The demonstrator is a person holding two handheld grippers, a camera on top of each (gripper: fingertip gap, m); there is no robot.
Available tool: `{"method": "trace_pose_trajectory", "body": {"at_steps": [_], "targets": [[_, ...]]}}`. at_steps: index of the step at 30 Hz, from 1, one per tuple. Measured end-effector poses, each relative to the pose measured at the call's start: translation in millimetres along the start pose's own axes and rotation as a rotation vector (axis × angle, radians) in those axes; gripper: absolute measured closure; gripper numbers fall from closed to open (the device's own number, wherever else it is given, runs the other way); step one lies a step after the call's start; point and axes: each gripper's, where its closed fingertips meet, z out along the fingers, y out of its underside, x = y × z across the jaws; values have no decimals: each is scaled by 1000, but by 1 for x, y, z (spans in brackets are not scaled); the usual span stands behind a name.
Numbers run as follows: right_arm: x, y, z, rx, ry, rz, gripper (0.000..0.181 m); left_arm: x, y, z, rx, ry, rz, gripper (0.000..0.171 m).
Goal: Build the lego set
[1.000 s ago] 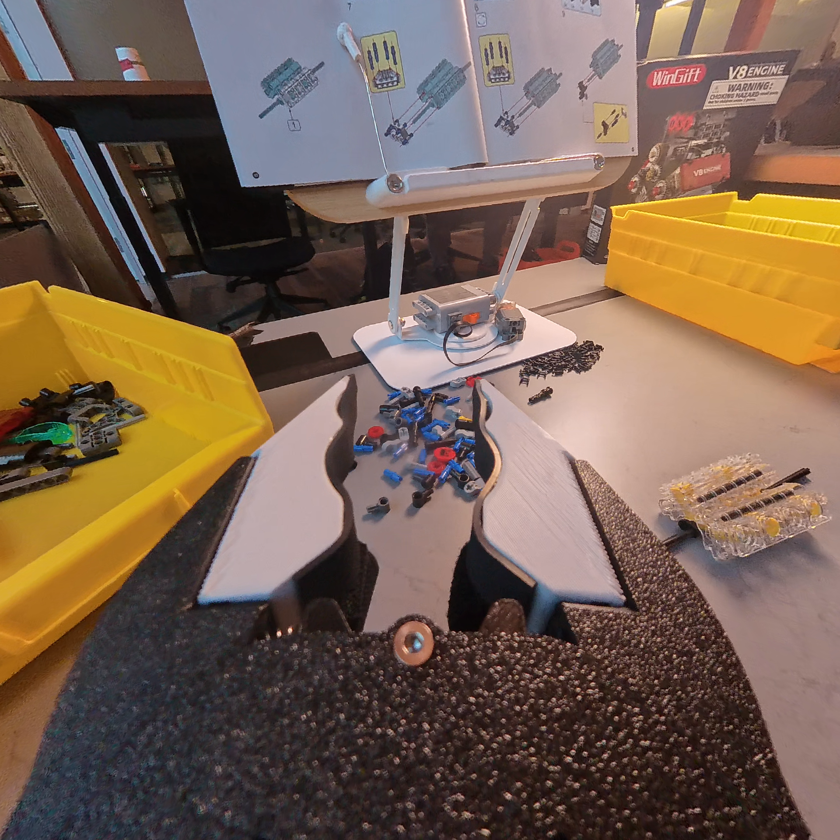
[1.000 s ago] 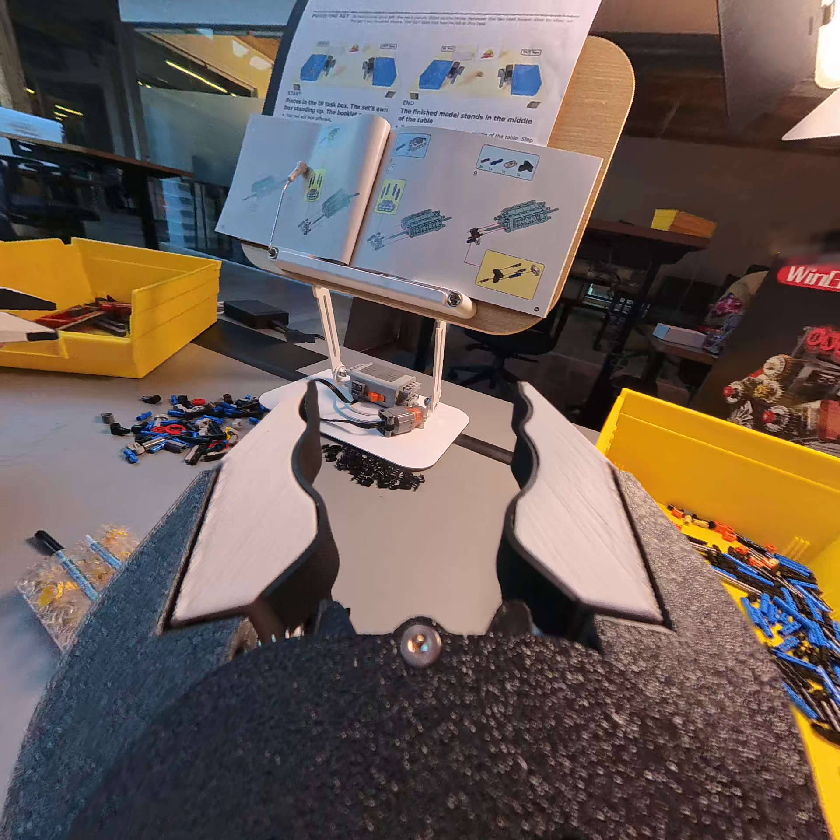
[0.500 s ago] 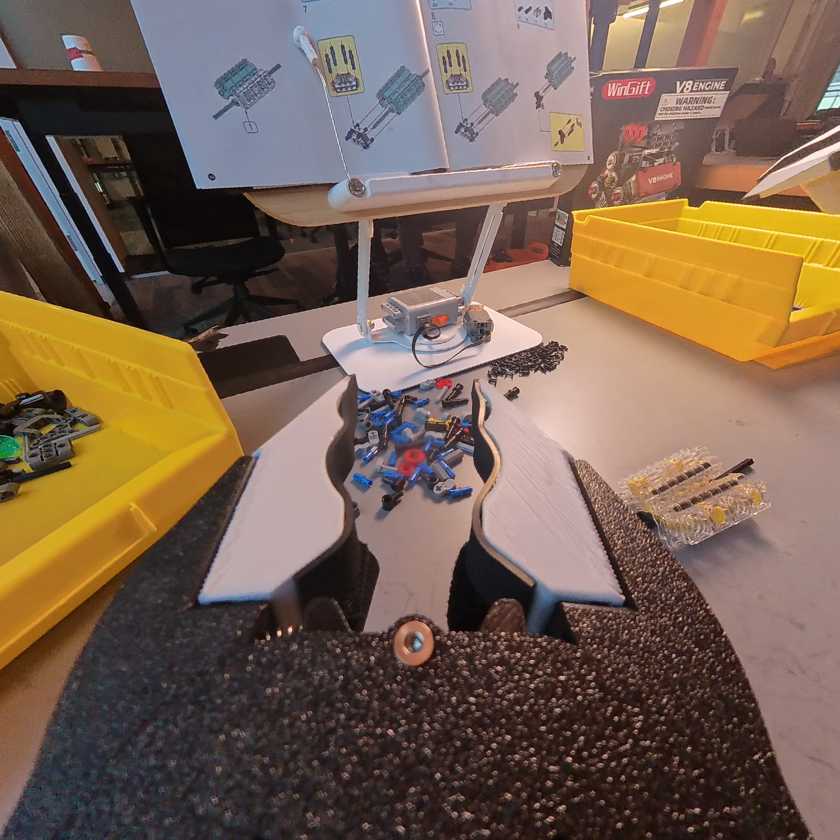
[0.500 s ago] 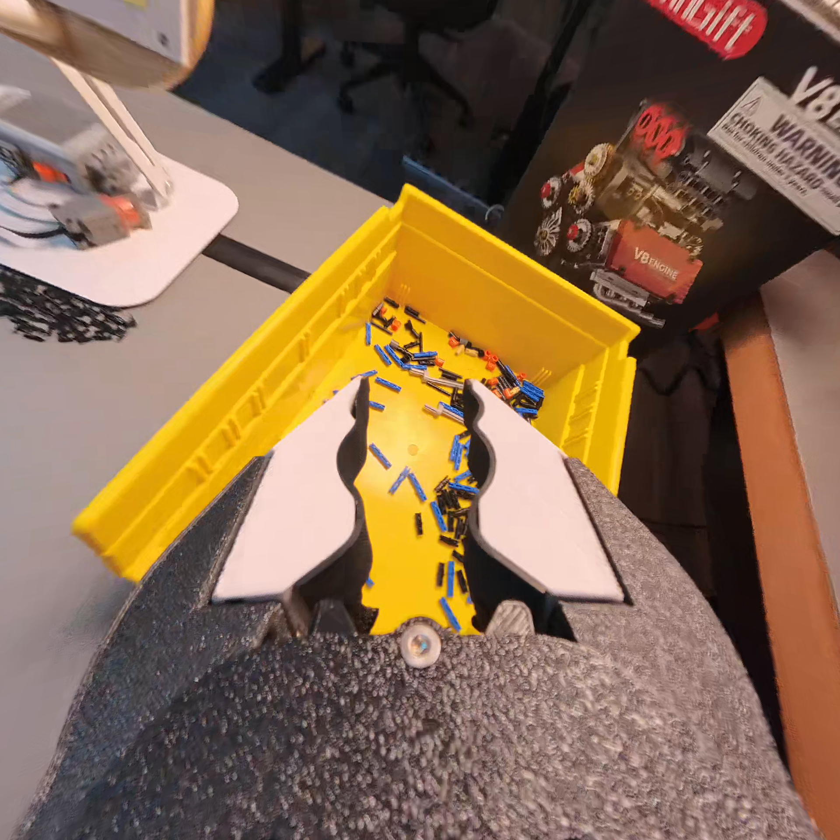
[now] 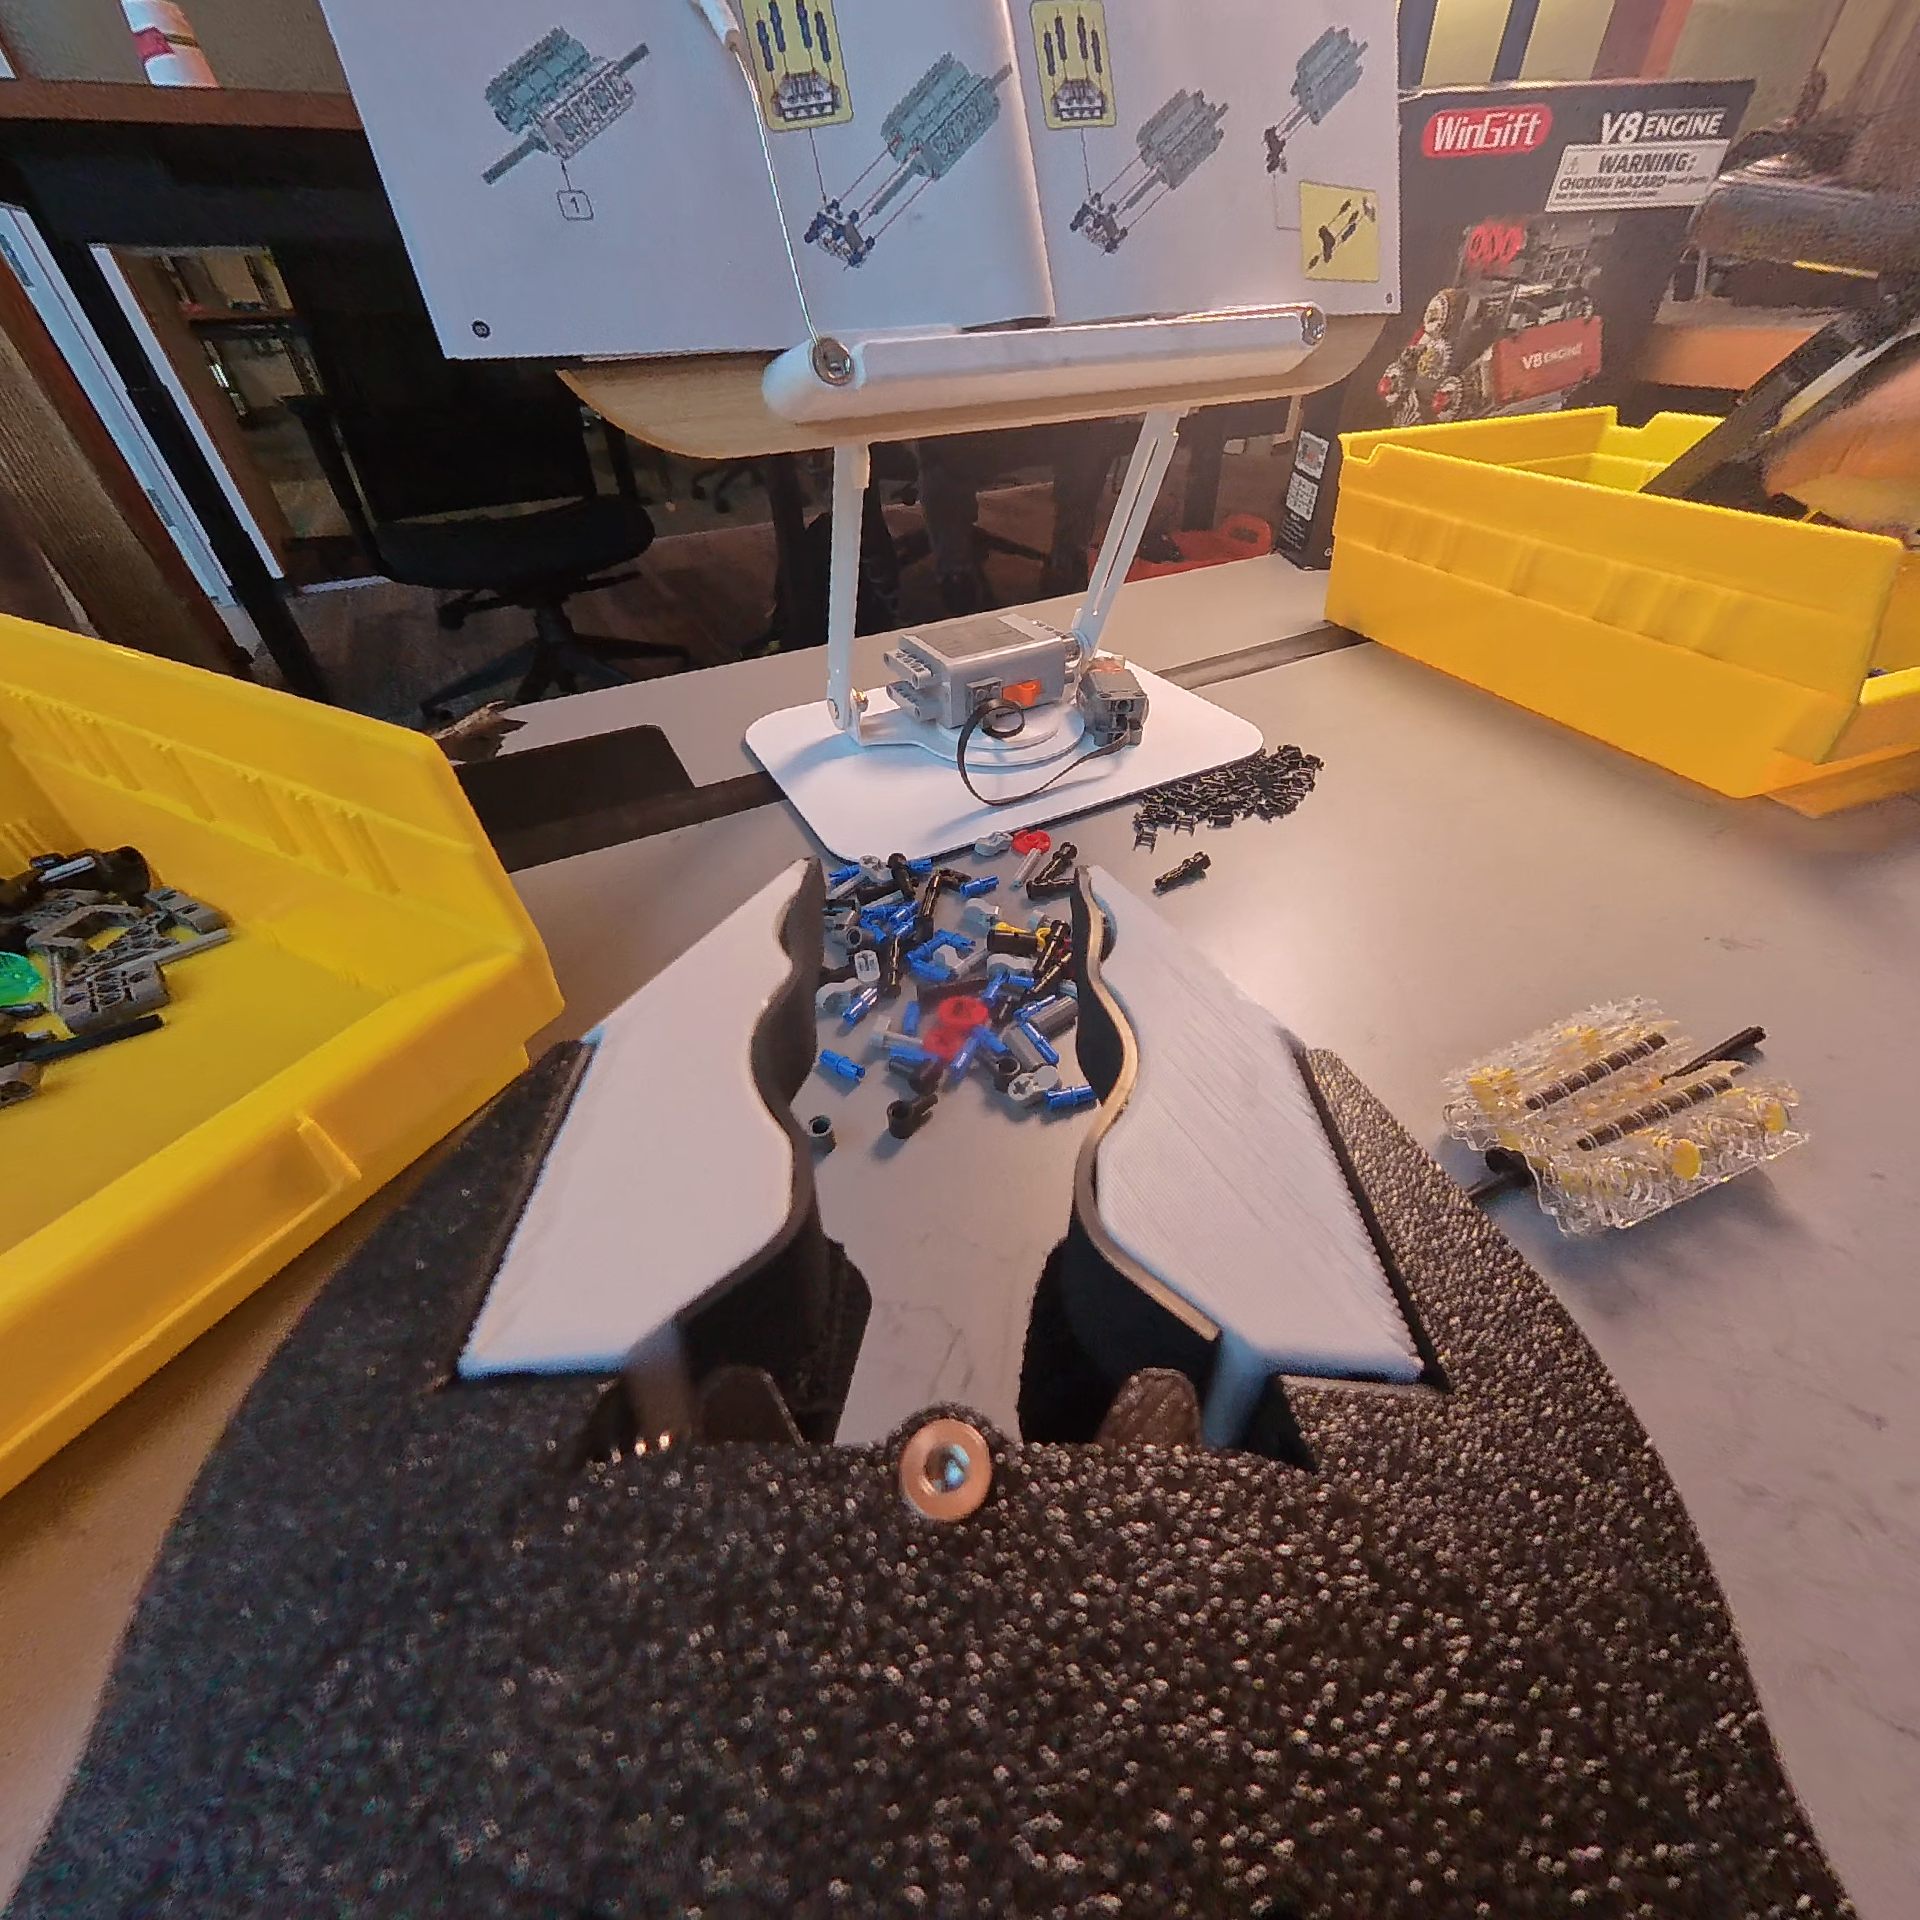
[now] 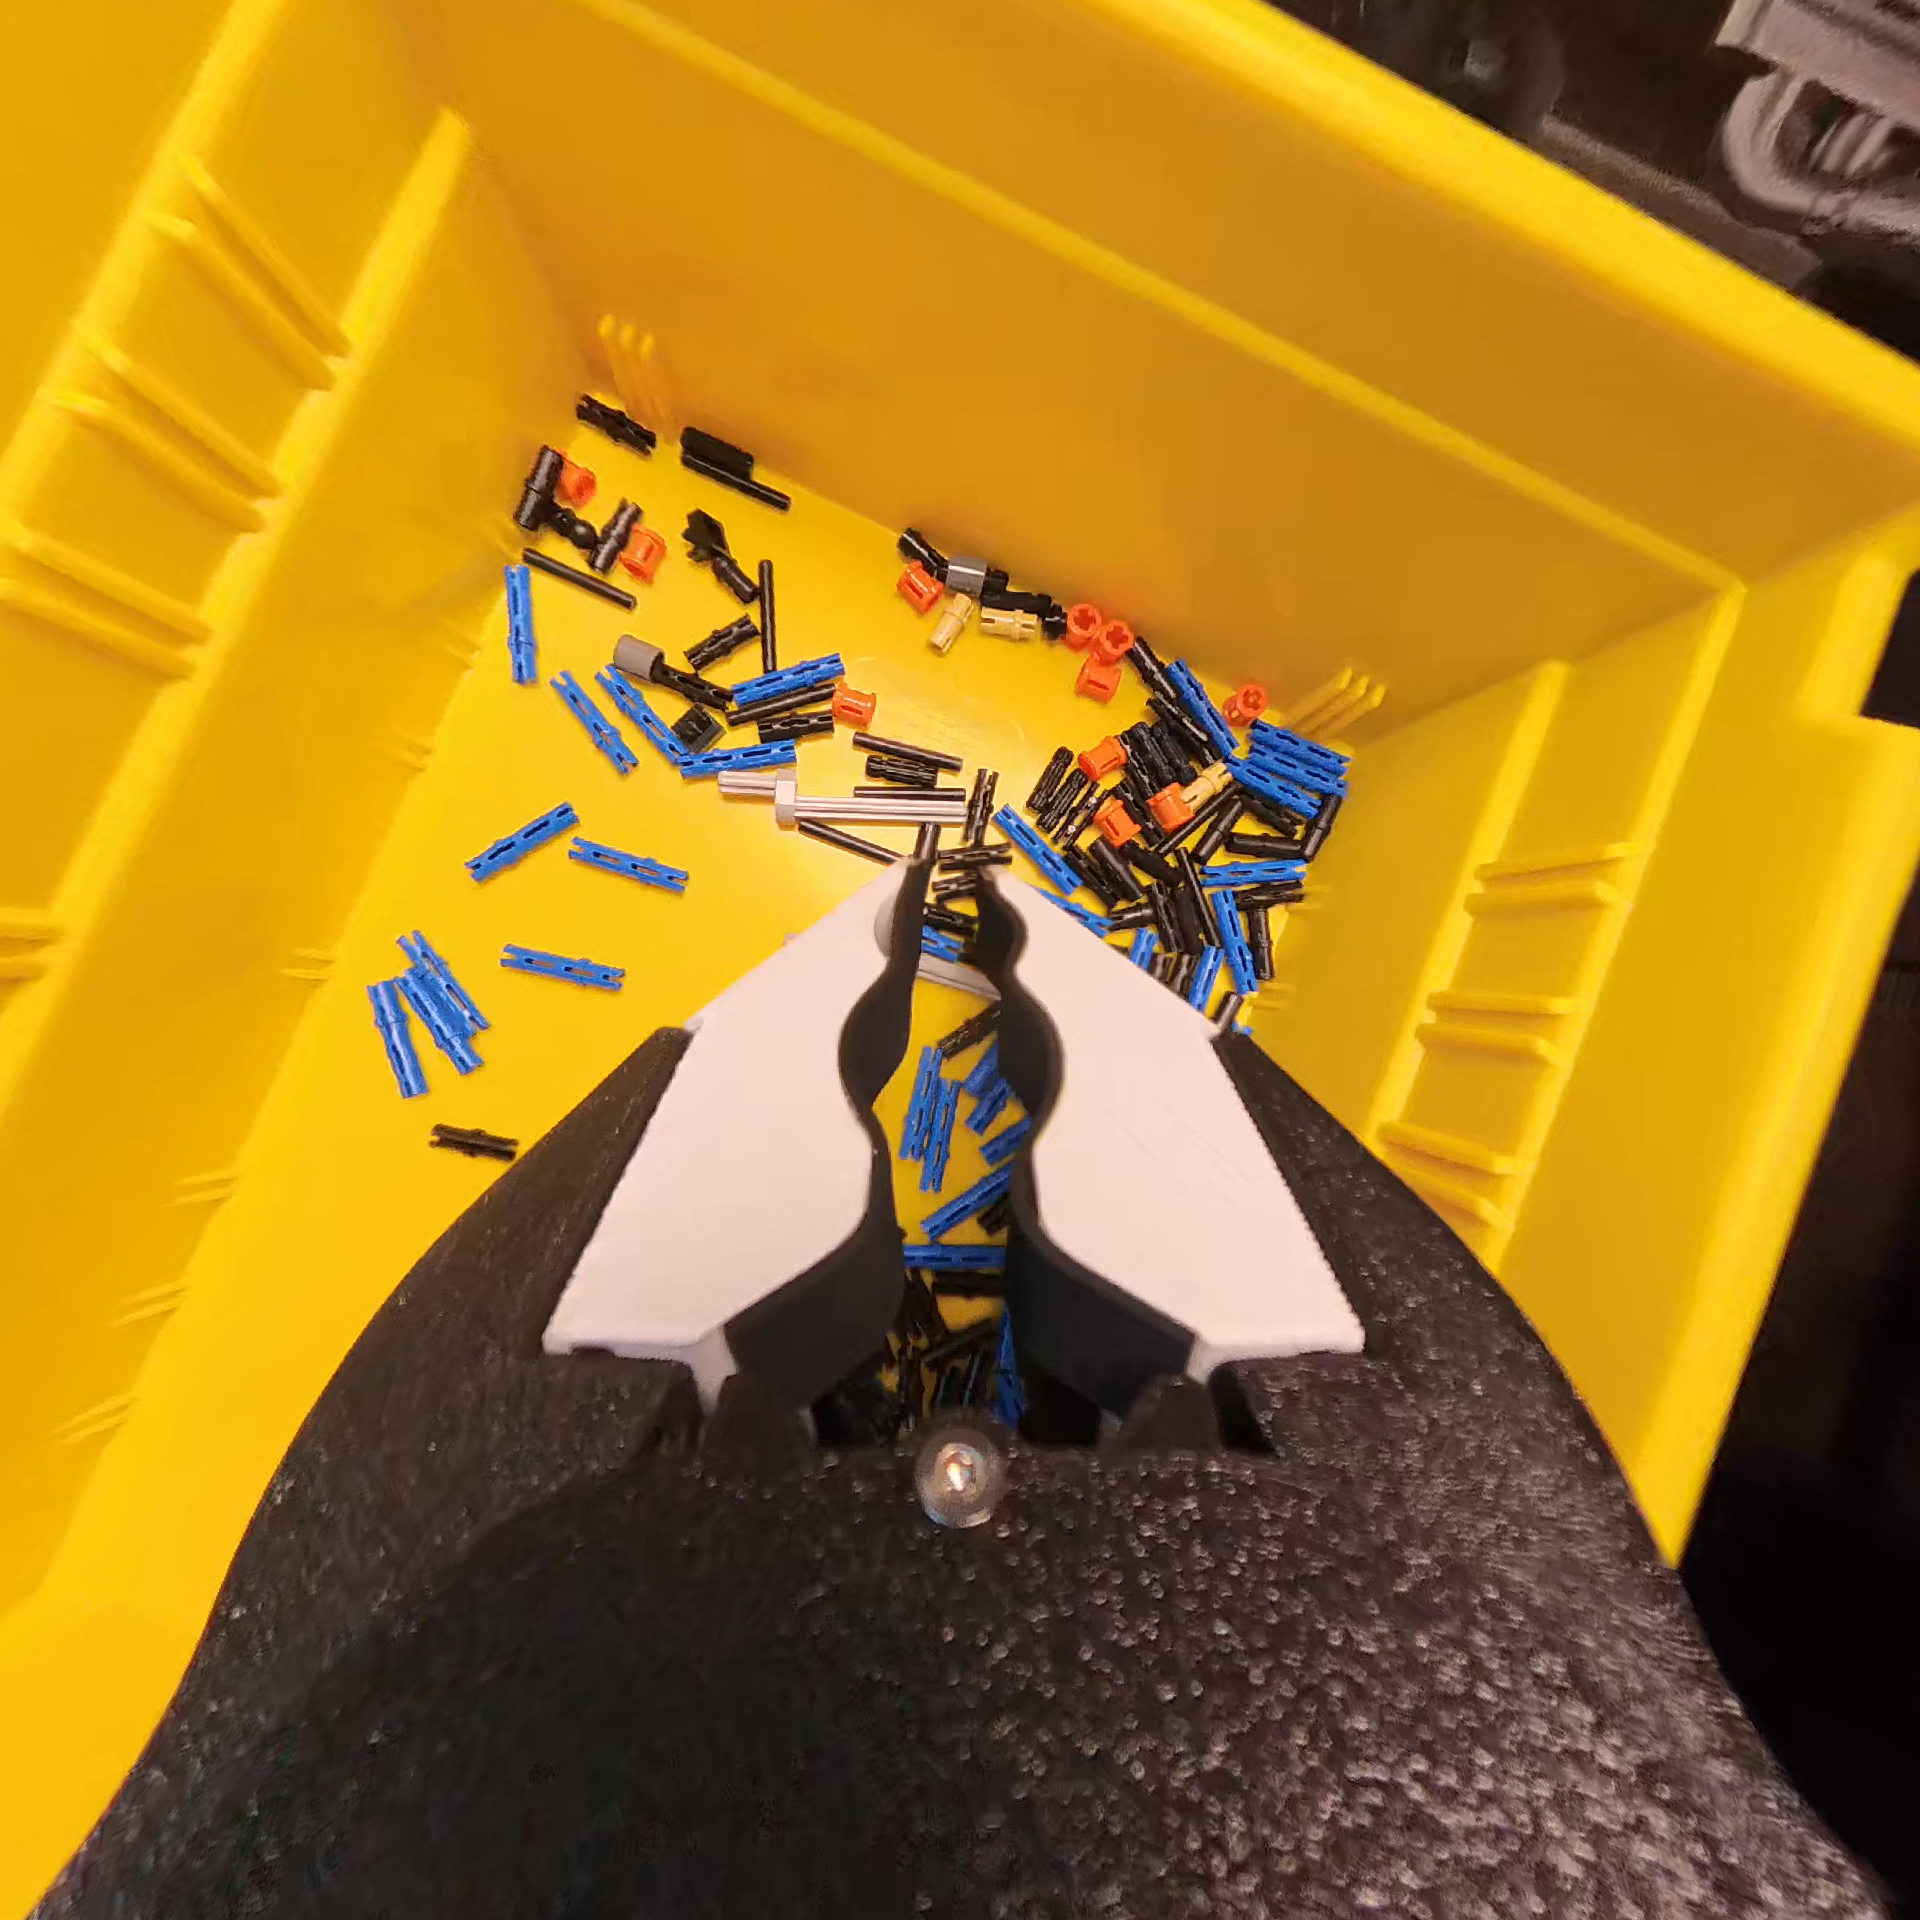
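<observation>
Fingers of the left gripper (image 5: 940, 904) stand well apart above the grey table (image 5: 1558, 935), holding nothing, and between them lies a loose pile of small parts (image 5: 951, 987) in blue, black, grey and red. To the right of that gripper, near the table's right edge, rests a clear plastic block with yellow pieces (image 5: 1626, 1117) and a black rod through it. At the left edge sits a yellow bin (image 5: 343, 935) with grey and black parts in it. Beyond the pile stands the white base of a book stand (image 5: 1174, 743), carrying a grey battery box (image 5: 982, 665) with a black cable; a heap of black pins (image 5: 1231, 790) lies just beside the base on its right. An open instruction booklet (image 5: 883, 166) rests on the stand's ledge. Farther right is a second yellow bin (image 5: 1590, 603), and behind it a dark product box (image 5: 1538, 249). The right gripper (image 6: 951, 878) reaches down into a yellow bin (image 6: 1143, 312), its jaws nearly closed with only a narrow gap at the tips, which sit among black pins (image 6: 1164, 862); whether they grip one cannot be told. Blue pins (image 6: 577, 862) lie scattered toward the bin's left wall, orange bushes (image 6: 1101, 634) near the far wall.
</observation>
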Motion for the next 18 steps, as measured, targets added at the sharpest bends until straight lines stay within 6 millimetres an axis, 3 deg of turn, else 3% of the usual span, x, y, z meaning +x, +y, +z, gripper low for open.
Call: {"method": "trace_pose_trajectory", "body": {"at_steps": [7,18], "targets": [[0,6,16,-50,-51,60,167,2,1,1,-5,10,4,127],[-5,10,16,-115,-89,20,172,0,0,1,-3,19,-25,128]]}}
